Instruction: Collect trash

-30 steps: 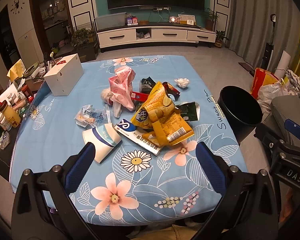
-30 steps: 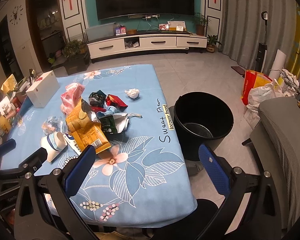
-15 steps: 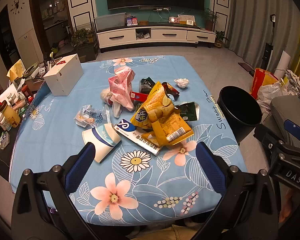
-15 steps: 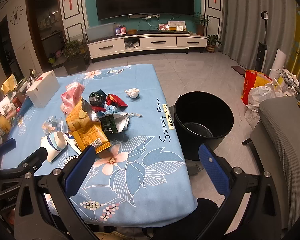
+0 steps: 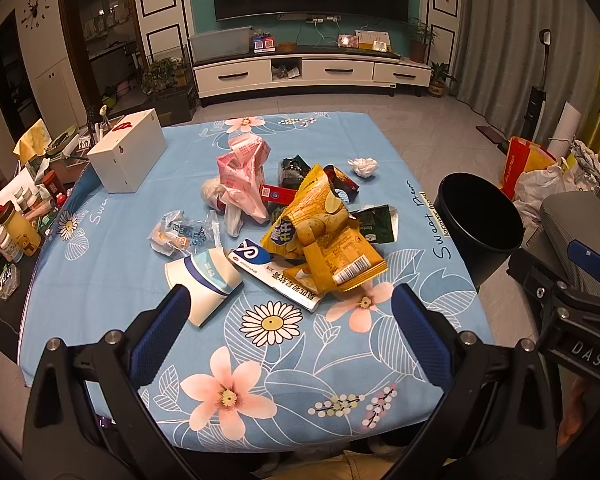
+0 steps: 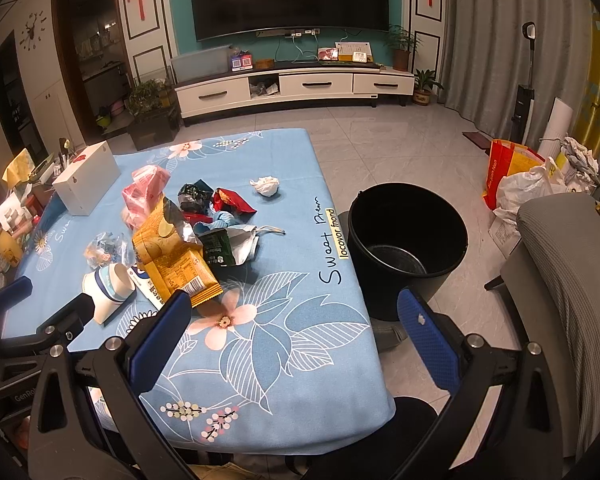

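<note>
A heap of trash lies mid-table on the blue flowered cloth [image 5: 100, 288]: a yellow chip bag [image 5: 324, 240], a pink plastic bag [image 5: 244, 176], a paper cup [image 5: 202, 280] on its side, a white-blue box [image 5: 276, 274], a clear wrapper [image 5: 180, 234], a dark green packet [image 5: 374, 226] and a crumpled tissue [image 5: 363, 167]. A black bin [image 6: 406, 240] stands on the floor right of the table. My left gripper [image 5: 290, 316] is open and empty above the table's near edge, in front of the cup. My right gripper [image 6: 292, 316] is open and empty over the near right corner.
A white box [image 5: 130, 156] stands at the table's far left. Bottles and jars [image 5: 16, 224] crowd a side surface on the left. A grey chair [image 6: 572, 280] and bags [image 6: 528, 180] are at the right. A TV cabinet [image 6: 296, 86] is at the back.
</note>
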The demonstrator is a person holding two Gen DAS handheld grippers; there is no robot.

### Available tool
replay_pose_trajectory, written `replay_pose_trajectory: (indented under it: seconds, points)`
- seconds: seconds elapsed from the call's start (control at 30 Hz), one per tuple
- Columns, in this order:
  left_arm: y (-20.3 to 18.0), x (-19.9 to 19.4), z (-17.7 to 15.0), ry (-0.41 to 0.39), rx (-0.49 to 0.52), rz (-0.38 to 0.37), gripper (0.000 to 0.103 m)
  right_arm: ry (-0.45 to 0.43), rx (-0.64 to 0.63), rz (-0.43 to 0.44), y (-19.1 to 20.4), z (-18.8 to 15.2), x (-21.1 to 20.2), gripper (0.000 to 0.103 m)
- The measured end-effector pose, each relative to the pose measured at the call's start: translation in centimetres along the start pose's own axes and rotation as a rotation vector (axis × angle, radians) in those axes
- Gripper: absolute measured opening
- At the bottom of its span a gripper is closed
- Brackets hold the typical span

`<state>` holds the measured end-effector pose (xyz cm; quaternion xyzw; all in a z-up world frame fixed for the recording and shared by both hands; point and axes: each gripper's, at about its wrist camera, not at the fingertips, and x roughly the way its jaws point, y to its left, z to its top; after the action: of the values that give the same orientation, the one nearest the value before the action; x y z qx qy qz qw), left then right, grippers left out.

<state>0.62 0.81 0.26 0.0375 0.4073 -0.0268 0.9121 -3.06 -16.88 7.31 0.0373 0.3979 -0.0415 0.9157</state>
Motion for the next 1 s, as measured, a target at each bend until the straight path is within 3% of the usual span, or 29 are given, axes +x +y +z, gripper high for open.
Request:
replay_pose_trajectory:
  seconds: [0.8,0.87,1.0]
  points:
    - [-0.3,1.8,0.8,0.026,0.006,-0.014,0.100,0.020,0.027,0.011,-0.9,0.3,2.0,0.101]
    - [-0.1,2.2,0.8,0.025,-0.002,-0.028,0.100,0.011,0.038,0.041,-1.2,0.2,2.4,0.101]
    - [1.9,3.3,0.5,0.001,-0.071,-0.131,0.100,-0.017,0.054,0.149,-1.8,-0.2,3.4,0.101]
